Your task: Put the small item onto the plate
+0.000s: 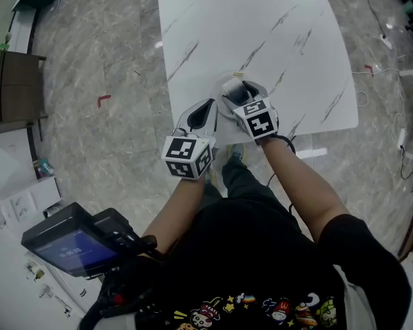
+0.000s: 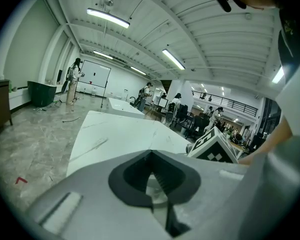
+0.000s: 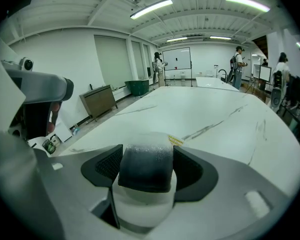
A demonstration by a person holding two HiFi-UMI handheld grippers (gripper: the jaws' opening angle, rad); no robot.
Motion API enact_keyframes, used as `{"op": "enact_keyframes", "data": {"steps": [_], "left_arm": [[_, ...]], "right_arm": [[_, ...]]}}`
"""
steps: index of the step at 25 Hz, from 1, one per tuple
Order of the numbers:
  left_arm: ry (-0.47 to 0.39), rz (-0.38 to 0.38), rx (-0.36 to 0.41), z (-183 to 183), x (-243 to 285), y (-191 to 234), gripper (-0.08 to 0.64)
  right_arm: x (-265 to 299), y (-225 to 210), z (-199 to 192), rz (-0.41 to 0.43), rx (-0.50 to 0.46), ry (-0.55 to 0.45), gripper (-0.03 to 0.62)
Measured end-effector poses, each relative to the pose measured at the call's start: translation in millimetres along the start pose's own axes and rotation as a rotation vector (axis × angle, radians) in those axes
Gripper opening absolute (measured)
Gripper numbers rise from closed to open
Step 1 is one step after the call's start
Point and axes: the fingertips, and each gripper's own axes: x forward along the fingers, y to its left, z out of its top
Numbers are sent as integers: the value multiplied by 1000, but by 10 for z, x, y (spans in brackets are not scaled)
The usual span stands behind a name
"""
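Observation:
The small item [image 3: 145, 168] is a dark grey block with a frosted top, and my right gripper [image 3: 146, 166] is shut on it. Right under it shows the white plate [image 3: 140, 211]; whether they touch I cannot tell. From the head view the plate [image 1: 261, 89] lies near the front edge of the white table [image 1: 261, 26], with the right gripper [image 1: 239, 89] above it. My left gripper [image 1: 208, 106] hovers just left of the plate at the table's front edge, shut and holding nothing. In its own view the left gripper [image 2: 150, 155] has its jaws meeting at the tips.
A small yellow sticker [image 3: 175, 140] lies on the table just beyond the plate. The right gripper's marker cube [image 2: 213, 147] is close on the left gripper's right. A brown cabinet [image 1: 14, 88] stands on the marble floor far left. Cables [image 1: 372, 71] trail at the right.

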Motion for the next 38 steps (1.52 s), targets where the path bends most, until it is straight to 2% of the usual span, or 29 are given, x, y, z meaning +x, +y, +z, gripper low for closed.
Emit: {"op": "enact_keyframes", "data": {"steps": [23,38], "left_arm": [[6,-9,-17,-98,-25,3,0],[9,-16,-16,-136,-61,43,0]], "right_arm": [[49,23,-163,-45,-152,97,339],[49,1,-208,-75,-167,131,336]]}}
